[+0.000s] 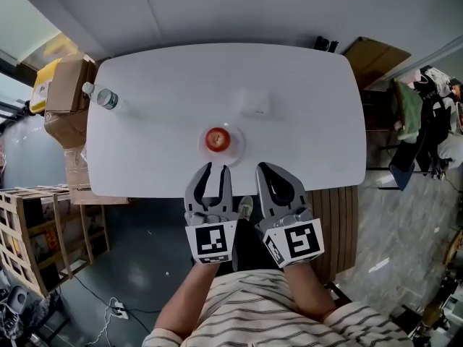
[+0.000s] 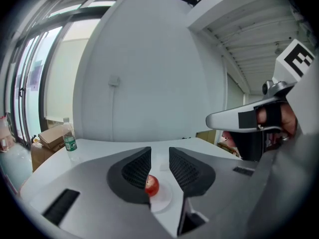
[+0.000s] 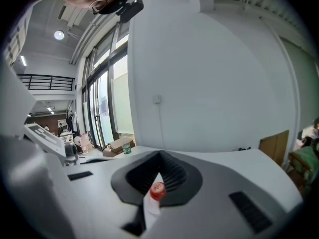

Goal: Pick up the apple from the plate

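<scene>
- Jaws: left gripper (image 1: pixel 215 169) slightly apart, empty; right gripper (image 1: pixel 265 168) pressed together.
- One apple (image 1: pixel 217 139) sits on one plate (image 1: pixel 236 144), just beyond both.
- One bottle (image 1: pixel 106 98) stands far left of that plate.

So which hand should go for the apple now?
Probably left: the left tongs stand apart, lined up with the apple; the right tongs are shut and off to its side.

A water bottle (image 1: pixel 105 97) stands at the table's (image 1: pixel 159 157) far left corner; a white square object (image 1: pixel 255 103) lies mid-table.
</scene>
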A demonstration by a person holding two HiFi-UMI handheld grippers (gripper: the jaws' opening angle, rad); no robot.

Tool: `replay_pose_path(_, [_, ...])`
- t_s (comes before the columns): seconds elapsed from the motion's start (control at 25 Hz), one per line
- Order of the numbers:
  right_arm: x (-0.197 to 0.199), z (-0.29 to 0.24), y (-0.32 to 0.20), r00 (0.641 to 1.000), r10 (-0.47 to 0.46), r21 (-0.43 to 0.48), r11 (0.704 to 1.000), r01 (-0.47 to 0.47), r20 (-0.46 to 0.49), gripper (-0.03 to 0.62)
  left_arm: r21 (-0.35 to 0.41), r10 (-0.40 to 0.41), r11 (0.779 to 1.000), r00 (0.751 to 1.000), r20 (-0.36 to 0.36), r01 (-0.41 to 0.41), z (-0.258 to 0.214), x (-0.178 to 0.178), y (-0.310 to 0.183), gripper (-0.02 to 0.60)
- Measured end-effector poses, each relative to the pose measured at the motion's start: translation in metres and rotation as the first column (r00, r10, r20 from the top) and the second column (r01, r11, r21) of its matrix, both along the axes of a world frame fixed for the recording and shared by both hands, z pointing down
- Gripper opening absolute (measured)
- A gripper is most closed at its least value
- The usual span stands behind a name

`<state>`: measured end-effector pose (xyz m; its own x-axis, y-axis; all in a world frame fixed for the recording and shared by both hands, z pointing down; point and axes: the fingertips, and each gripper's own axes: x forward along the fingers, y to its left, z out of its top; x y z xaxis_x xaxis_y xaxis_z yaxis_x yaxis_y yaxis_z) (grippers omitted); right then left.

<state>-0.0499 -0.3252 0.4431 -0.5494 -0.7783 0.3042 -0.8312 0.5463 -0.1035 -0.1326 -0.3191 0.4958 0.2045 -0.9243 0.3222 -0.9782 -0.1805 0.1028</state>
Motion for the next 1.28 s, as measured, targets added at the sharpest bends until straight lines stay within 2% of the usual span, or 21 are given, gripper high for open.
replay_pose_path(0.28, [0.008,0.02,0.0,1.0,0.007,-0.029,1.0,-0.007,-0.005,0.005,-0.053,-0.01,0.999,1.0,0.027,0.012,0.044,0.002,-0.009,0.142])
replay_pose_path(0.44, [0.011,0.025,0.0,1.0,0.011,-0.038,0.999,-0.012,-0.007,0.005,-0.083,-0.02,0.996,0.999,0.04,0.023,0.062,0.001,-0.016,0.209])
replay_pose_path(0.6, [0.014,0.031,0.001,1.0,0.015,-0.056,0.998,-0.015,-0.006,0.005,-0.103,-0.017,0.994,0.999,0.05,0.022,0.08,0.002,-0.021,0.23])
replay_pose_path(0.8, [0.004,0.038,0.005,1.0,-0.025,-0.06,0.998,0.025,-0.011,0.005,-0.124,-0.003,0.992,0.998,0.062,0.011,0.105,0.003,-0.027,0.268])
replay_pose_path(1.28, [0.008,0.046,-0.003,1.0,-0.019,-0.07,0.997,0.018,-0.013,0.005,-0.195,-0.012,0.98,0.993,0.117,0.035,0.168,-0.003,-0.05,0.337])
